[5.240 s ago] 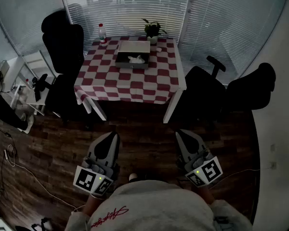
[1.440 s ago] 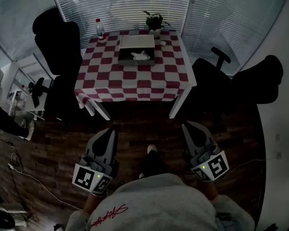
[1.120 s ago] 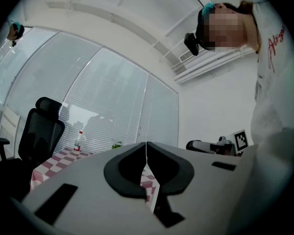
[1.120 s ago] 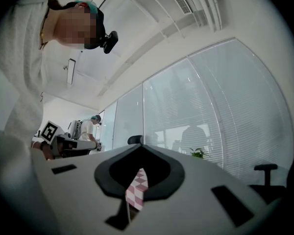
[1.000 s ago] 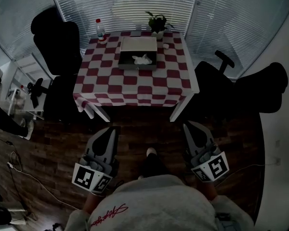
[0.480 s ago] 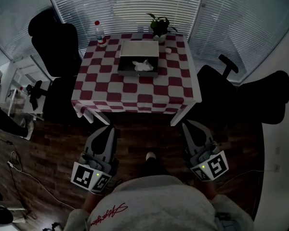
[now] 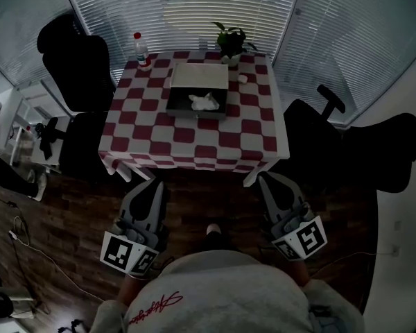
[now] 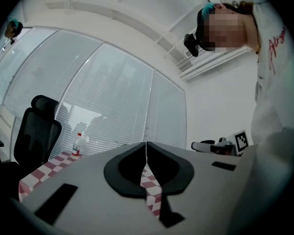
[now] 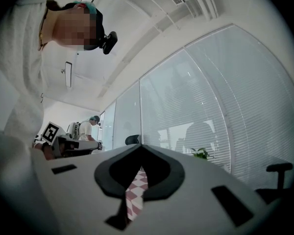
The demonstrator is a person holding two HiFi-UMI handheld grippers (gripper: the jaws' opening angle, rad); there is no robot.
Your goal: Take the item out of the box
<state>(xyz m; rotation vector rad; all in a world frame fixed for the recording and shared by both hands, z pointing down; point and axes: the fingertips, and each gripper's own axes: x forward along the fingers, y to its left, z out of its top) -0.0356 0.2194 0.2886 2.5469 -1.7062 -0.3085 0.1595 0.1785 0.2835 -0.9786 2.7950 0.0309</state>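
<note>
Box point(image 7: 194, 110) holding white item point(image 7: 205, 101) sits on table point(image 7: 194, 144).

The person wears a pale grey sweatshirt point(image 7: 229, 290) with red script lettering point(image 7: 154, 304) across the chest. The left hand-held gripper point(image 7: 154, 184) and the right hand-held gripper point(image 7: 265, 177) look alike. Each is a smooth grey shell that tapers to a point at the front, with a black lining round the inner faces. Dark rectangular slots point(image 8: 62, 203) are set into the shell behind that lining. At the back end of each one sits a marker cube point(image 7: 128, 252), white with black square patterns and a small green light. A black camera point(image 9: 108, 40) is mounted at the head, with a teal band point(image 8: 210, 6) just above it.
</note>
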